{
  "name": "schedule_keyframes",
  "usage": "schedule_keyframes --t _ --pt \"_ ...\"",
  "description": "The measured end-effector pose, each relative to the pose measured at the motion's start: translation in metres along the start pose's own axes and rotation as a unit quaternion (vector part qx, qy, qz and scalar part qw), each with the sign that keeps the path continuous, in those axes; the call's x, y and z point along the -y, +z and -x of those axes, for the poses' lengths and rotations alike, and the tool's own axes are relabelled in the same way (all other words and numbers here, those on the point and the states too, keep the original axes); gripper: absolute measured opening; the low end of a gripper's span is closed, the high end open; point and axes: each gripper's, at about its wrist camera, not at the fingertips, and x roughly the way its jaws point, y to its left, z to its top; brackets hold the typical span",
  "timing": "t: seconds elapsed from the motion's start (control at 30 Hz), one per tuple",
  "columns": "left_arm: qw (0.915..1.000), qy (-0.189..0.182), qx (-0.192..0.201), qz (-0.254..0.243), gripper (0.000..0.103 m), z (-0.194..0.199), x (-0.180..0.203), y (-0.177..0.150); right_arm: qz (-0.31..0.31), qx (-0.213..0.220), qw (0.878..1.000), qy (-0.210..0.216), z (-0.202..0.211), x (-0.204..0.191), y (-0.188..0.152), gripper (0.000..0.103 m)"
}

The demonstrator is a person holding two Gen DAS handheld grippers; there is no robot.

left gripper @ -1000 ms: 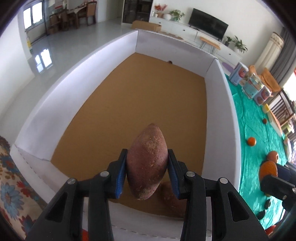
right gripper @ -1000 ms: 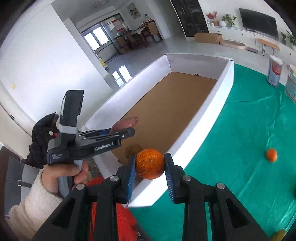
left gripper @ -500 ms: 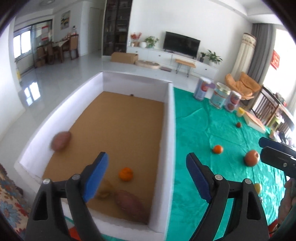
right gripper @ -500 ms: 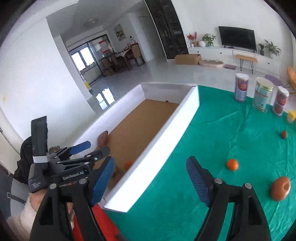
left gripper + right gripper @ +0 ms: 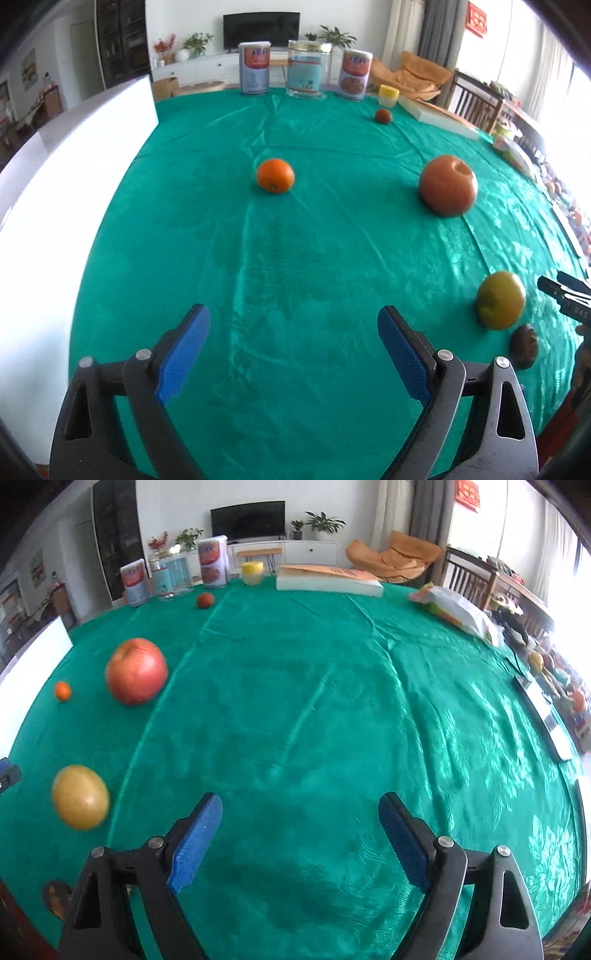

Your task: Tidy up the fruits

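My left gripper (image 5: 295, 332) hangs over the green cloth (image 5: 295, 240); its jaws are opening with nothing between them. Ahead of it lie an orange (image 5: 275, 175), a red apple (image 5: 447, 184), a yellow fruit (image 5: 500, 299), a small brown fruit (image 5: 524, 345) and a small red fruit (image 5: 383, 115). My right gripper (image 5: 301, 812) is also over bare cloth, its jaws opening and empty. To its left sit the apple (image 5: 136, 670), the yellow fruit (image 5: 80, 796) and the orange (image 5: 62, 691). The white box wall (image 5: 74, 166) stands at the left.
Two cans and a glass jar (image 5: 308, 70) line the far edge, with a yellow cup (image 5: 252, 572) and a flat white box (image 5: 328, 581) beside them. A plastic bag (image 5: 458, 613) and other items lie along the right edge. Chairs stand beyond the table.
The left gripper let go of the sweet potato and the right let go of its orange, both into the box. Both grippers then swung right, away from the box and over the green cloth.
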Motion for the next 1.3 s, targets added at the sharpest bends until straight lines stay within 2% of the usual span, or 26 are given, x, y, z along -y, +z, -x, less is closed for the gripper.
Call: schedule_keyframes --t 0.03,0.13,0.23,0.53,1.3 --pt "1.0 0.007 0.002 -0.002 0.093 -0.005 0.001 0.001 -0.008 0.015 1.0 0.009 0.002 0.005 -0.005 0.088" --pt "0.9998 0.019 0.005 0.002 0.093 -0.01 -0.001 -0.002 -0.009 0.022 1.0 0.002 0.003 0.004 0.0 0.088" --pt "0.9997 0.02 0.003 0.013 0.093 -0.017 -0.003 -0.005 -0.008 0.02 1.0 0.002 -0.007 0.0 0.005 0.09" --pt "0.9997 0.026 -0.001 0.001 0.1 -0.026 0.003 -0.005 -0.017 0.011 1.0 0.0 -0.011 -0.003 -0.001 0.1" --pt "0.9997 0.026 -0.002 0.0 0.101 -0.025 0.004 -0.006 -0.016 0.011 1.0 0.0 -0.011 -0.004 -0.001 0.101"
